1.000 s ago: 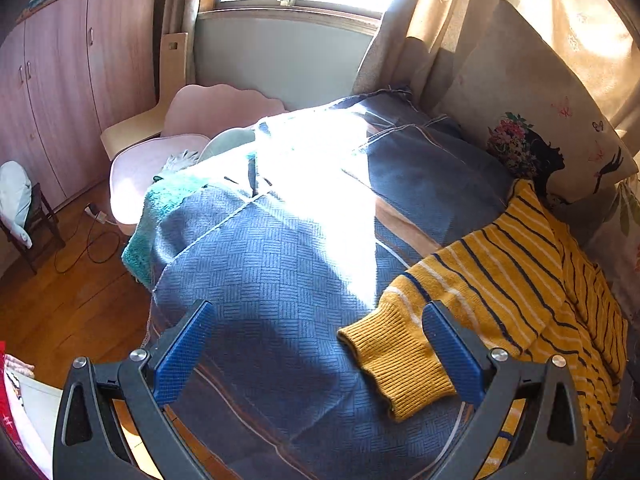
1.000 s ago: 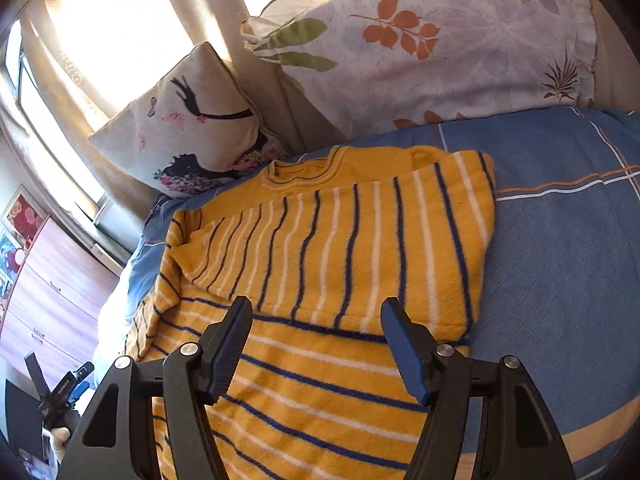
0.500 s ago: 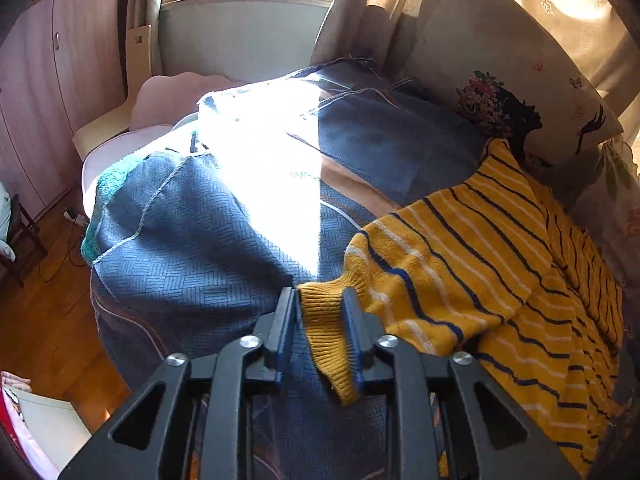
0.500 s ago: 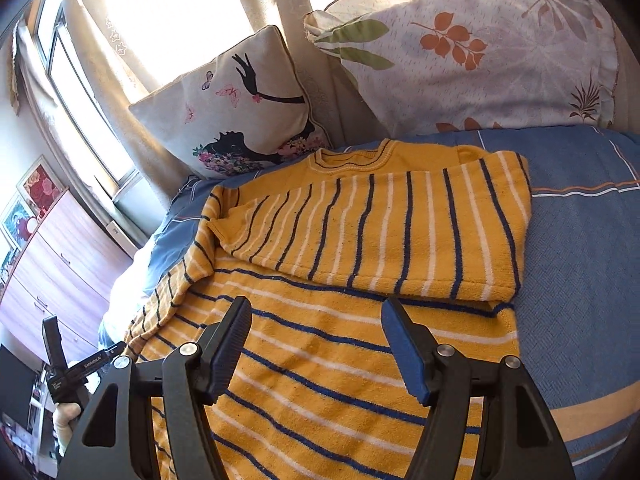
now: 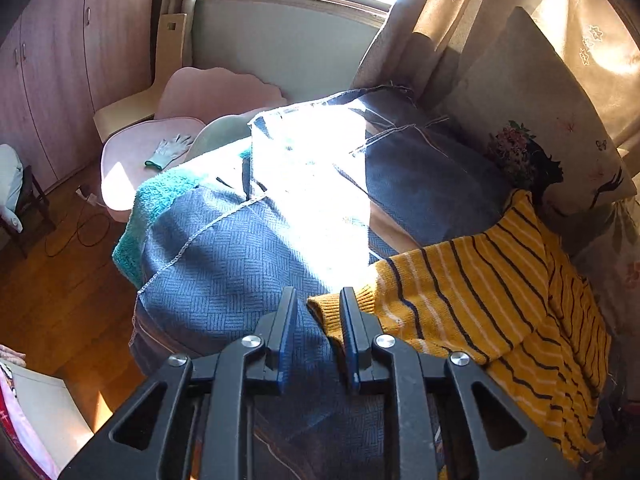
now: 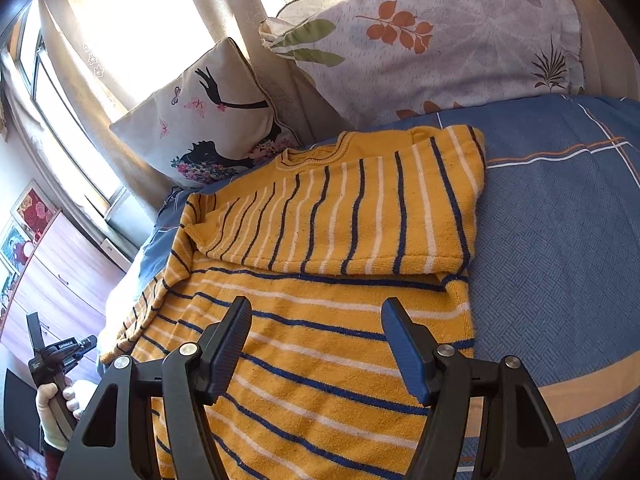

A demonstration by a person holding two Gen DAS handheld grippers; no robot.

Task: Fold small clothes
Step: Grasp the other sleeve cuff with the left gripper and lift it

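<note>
Sweater (image 6: 320, 320), a small yellow knit with navy and white stripes, lies flat on the blue bed cover (image 6: 560, 240), its neck toward the two pillows. One sleeve (image 6: 340, 220) is already laid across the chest, its stripes running crosswise to those of the body, which suggests the fold is partly done.

The left tool (image 5: 318, 316) has its jaws nearly pressed together, pinching the ribbed cuff (image 5: 328, 312) of the other sleeve near the bed's edge. The cuff bunches thickly between the blue pads, and the sleeve trails back toward the body. Gripping at the cuff is probably meant to let the whole sleeve be carried over onto the chest in one sweep.

The right tool (image 6: 316, 344) is spread wide and holds nothing, poised above the lower body of the garment, likely ready to steady it.

The knit looks soft, thick and slightly fuzzy; the bed cover has a woven basket pattern with orange lines.
</note>
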